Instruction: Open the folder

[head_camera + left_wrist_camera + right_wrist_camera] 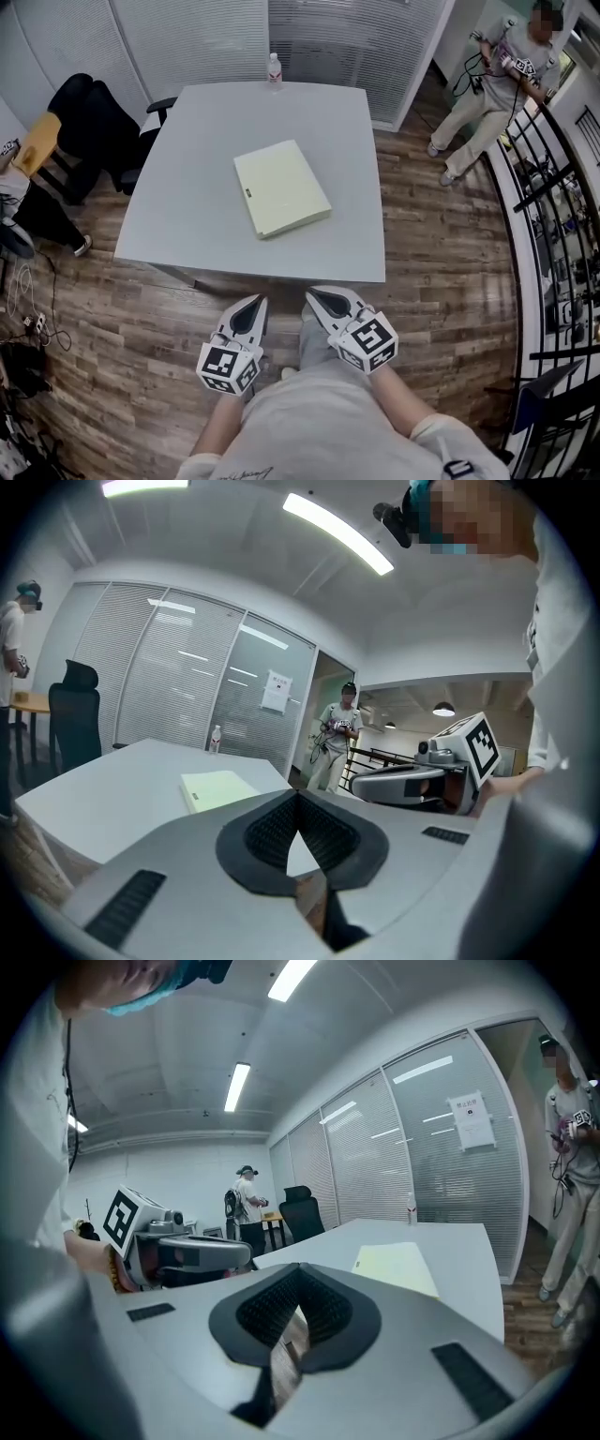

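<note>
A: Office room with slatted glass walls (187, 37) and a wood-plank floor (441, 272). Pale grey square table (178, 216) in the middle.

B: And the grippers?

A: Left gripper (255, 302) and right gripper (317, 294) side by side, just short of the table's near edge, above the floor and pointing toward the table. Jaws of both pressed together at the tips, nothing between them, touching nothing.

B: The folder?

A: Pale yellow folder (281, 187) lying flat and closed near the table's centre, turned a little askew, well apart from both grippers.

B: Anything else on the table?

A: Clear bottle (275, 70) standing upright at the far edge.

B: Differences between the views?

A: Head view only: the floor, a black railing (553, 187) at right, and a black office chair (89, 117) beside the table's left side. Gripper views only: ceiling light strips (337, 532) and a paper notice (275, 691) on the glass. Right gripper view only: person with a backpack (246, 1194) far back. Seen in all three: standing person in pale clothes (497, 84) beyond the table's far right corner.
</note>
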`<state>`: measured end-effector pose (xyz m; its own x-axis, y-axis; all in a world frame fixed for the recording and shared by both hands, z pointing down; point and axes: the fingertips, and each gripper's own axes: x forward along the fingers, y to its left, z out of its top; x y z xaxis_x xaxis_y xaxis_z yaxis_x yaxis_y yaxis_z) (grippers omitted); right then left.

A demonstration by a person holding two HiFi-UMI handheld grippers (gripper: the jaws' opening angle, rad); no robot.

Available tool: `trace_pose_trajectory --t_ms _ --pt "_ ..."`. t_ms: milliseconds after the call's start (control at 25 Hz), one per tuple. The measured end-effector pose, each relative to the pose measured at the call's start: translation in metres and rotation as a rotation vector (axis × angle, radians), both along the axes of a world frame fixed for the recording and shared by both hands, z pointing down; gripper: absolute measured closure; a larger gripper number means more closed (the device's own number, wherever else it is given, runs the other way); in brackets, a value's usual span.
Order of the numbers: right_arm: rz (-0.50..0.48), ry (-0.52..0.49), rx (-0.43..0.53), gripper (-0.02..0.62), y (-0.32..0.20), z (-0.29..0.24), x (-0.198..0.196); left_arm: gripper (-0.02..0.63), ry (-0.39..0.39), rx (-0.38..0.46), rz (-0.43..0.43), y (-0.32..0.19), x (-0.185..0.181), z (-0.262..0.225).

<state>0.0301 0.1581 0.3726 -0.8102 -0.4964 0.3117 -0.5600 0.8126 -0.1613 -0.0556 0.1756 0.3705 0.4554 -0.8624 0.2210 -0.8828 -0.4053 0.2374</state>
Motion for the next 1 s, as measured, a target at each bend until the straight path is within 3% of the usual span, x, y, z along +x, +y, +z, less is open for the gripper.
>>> trace_pose_trajectory --t_ms 240,520,1000 --pt "-0.022 0.016 -0.015 0.578 -0.075 0.007 0.004 0.597 0.006 -0.007 -0.011 -0.073 0.002 0.001" --pt "-0.101 0.043 -0.011 0.578 -0.142 0.009 -0.008 0.597 0.023 -0.029 -0.096 -0.139 -0.014 0.003" --pt "-0.202 0.075 -0.007 0.578 -0.189 0.016 -0.021 0.597 0.009 -0.067 -0.162 -0.181 -0.023 0.010"
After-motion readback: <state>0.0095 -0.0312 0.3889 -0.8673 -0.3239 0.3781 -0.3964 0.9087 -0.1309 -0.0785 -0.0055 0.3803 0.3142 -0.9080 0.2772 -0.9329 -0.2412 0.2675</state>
